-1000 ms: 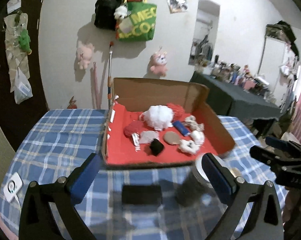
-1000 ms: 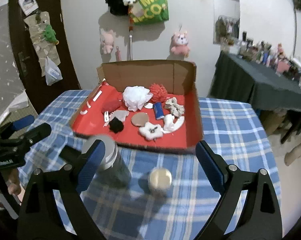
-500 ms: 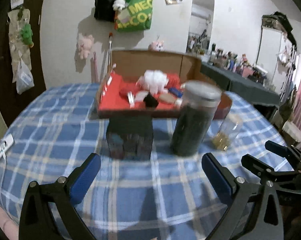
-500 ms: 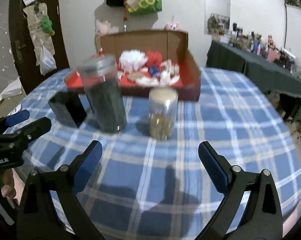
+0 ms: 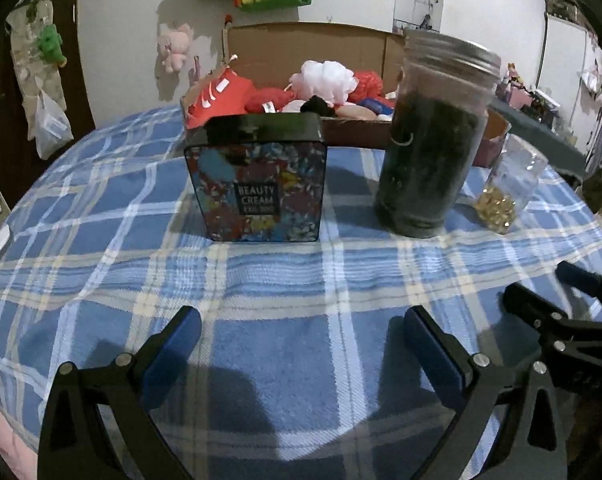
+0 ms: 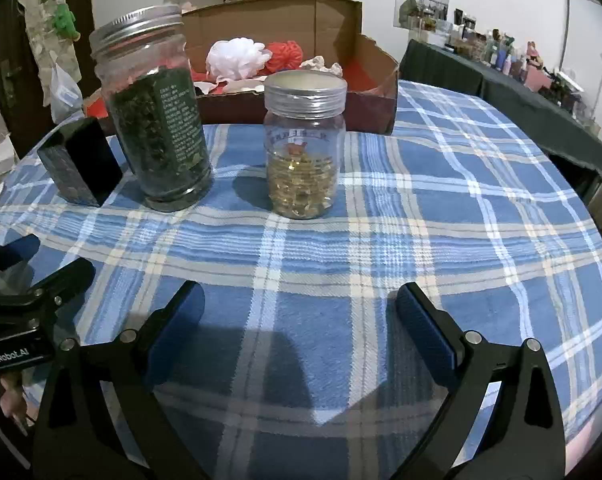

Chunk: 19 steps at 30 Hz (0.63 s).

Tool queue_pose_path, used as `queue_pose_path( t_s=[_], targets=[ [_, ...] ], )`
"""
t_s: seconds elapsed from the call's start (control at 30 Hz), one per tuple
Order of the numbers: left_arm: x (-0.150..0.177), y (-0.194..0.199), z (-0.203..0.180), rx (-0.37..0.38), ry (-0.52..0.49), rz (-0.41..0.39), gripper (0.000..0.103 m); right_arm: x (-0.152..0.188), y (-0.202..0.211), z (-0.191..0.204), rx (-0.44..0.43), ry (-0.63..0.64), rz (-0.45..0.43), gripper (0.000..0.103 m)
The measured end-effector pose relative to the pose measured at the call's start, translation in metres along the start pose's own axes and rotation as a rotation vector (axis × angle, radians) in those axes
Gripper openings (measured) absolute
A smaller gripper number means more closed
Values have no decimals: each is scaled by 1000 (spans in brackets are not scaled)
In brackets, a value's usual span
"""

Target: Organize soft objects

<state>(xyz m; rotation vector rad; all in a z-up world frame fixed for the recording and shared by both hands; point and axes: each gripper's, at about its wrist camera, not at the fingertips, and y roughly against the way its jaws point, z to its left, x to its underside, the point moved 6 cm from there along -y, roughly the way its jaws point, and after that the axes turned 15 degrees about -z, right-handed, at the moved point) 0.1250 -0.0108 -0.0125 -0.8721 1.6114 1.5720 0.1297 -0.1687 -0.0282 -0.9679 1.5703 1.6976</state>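
Blue plaid cloth covers your table. At its far edge stands the cardboard box with the soft objects heaped inside on a red lining. Nearer to you stand a black tin, a tall jar of dark contents and a small jar of yellow capsules. Your left gripper and right gripper both stand wide apart, nothing between the pads, low over bare cloth.
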Motion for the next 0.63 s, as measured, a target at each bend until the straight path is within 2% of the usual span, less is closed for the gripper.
queue_pose_path(
  t_s=[0.63],
  targets=[
    [-1,-4,3,-13,6,-1,103,0,-2,-3,17,1,-14,100]
  ],
)
